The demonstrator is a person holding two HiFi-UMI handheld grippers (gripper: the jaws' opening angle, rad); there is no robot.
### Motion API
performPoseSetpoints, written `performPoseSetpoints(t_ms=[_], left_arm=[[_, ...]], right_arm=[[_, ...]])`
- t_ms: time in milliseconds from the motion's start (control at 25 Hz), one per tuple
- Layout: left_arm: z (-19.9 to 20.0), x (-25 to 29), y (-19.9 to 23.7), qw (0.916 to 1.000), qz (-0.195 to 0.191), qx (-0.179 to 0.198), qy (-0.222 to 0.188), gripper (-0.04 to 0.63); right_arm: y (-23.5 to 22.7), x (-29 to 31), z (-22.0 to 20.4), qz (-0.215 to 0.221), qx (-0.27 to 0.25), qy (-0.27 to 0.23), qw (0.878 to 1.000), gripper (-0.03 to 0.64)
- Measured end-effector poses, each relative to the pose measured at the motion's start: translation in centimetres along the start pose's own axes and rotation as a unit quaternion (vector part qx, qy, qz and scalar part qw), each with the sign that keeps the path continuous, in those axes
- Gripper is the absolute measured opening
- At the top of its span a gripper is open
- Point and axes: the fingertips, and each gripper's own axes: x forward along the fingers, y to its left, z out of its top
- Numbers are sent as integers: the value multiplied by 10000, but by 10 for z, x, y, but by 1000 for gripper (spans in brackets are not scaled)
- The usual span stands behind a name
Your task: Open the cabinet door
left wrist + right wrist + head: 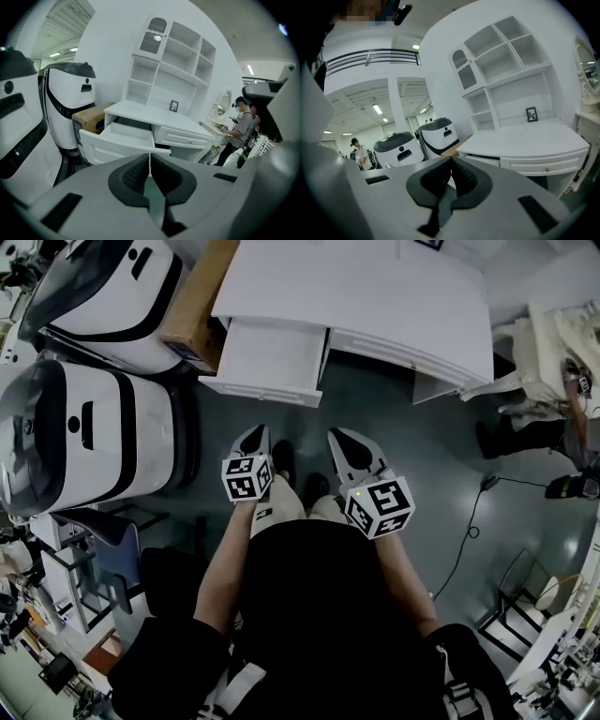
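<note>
A white desk cabinet [375, 287] with a shelf unit [173, 70] on top stands ahead of me. Its left drawer [267, 357] is pulled out and looks empty in the left gripper view [124, 136]. The drawer to its right [185, 137] is closed. Under the desk's right end a white panel [439, 388] juts out; I cannot tell whether it is a door. My left gripper [253, 435] hangs over the floor short of the open drawer, jaws shut on nothing [149, 157]. My right gripper [345, 442] is beside it, also shut and empty [451, 161].
Two large white-and-black machines [94, 427] [103, 287] stand at the left, with a cardboard box [192, 306] between the far one and the desk. A person [534, 432] stands at a white dresser on the right. A cable [469, 521] runs across the grey floor.
</note>
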Motion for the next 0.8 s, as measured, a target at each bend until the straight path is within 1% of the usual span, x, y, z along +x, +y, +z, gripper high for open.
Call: performPoseSetpoints(t_ms=[200, 360, 480, 640, 800], left_arm=[[37, -42, -26, 9985, -204, 128, -490, 26], [67, -74, -53, 9945, -521, 222, -876, 23], [87, -96, -71, 9909, -680, 257, -1134, 23], [103, -118, -89, 9870, -843, 319, -1333, 23], [109, -132, -99, 9848, -927, 345, -1426, 23]], right_arm=[[9, -9, 15, 77, -59, -243, 9997, 15], [17, -15, 22, 166, -120, -407, 9990, 16], [22, -21, 28, 267, -154, -536, 9981, 15], [28, -31, 32, 329, -272, -646, 9970, 15], [28, -40, 30, 219, -488, -624, 9966, 15]])
